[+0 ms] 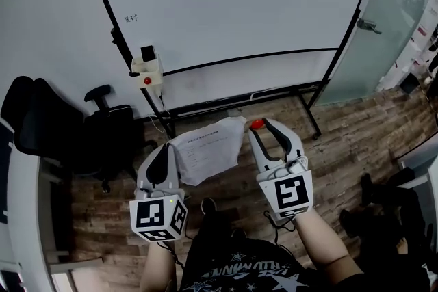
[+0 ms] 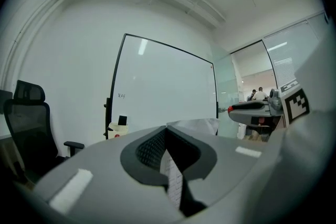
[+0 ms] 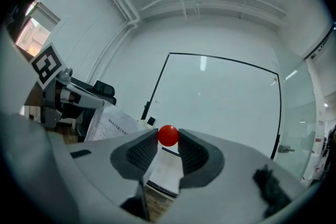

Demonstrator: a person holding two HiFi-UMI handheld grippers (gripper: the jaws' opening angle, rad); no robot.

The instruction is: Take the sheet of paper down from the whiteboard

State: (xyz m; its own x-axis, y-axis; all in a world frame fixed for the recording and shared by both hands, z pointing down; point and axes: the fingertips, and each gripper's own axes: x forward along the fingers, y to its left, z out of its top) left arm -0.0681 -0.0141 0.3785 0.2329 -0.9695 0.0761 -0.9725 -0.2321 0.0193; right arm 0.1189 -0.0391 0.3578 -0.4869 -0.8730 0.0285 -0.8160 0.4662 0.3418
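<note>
My left gripper [image 1: 166,149] is pinched shut on the paper [image 1: 205,155], mid frame, off the whiteboard [image 1: 226,3]. My right gripper [image 1: 265,128] squeezes a red ball [image 1: 257,124]. Wood floor [image 1: 342,140] below, black chair [image 1: 102,130] at left, glass door [image 1: 390,10] at right.

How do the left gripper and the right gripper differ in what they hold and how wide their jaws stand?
The left gripper is clamped on the sheet of paper; the right gripper pinches a small red ball. The left gripper's jaws are nearly together, the right gripper's stand apart around the ball. Both point toward the whiteboard.
</note>
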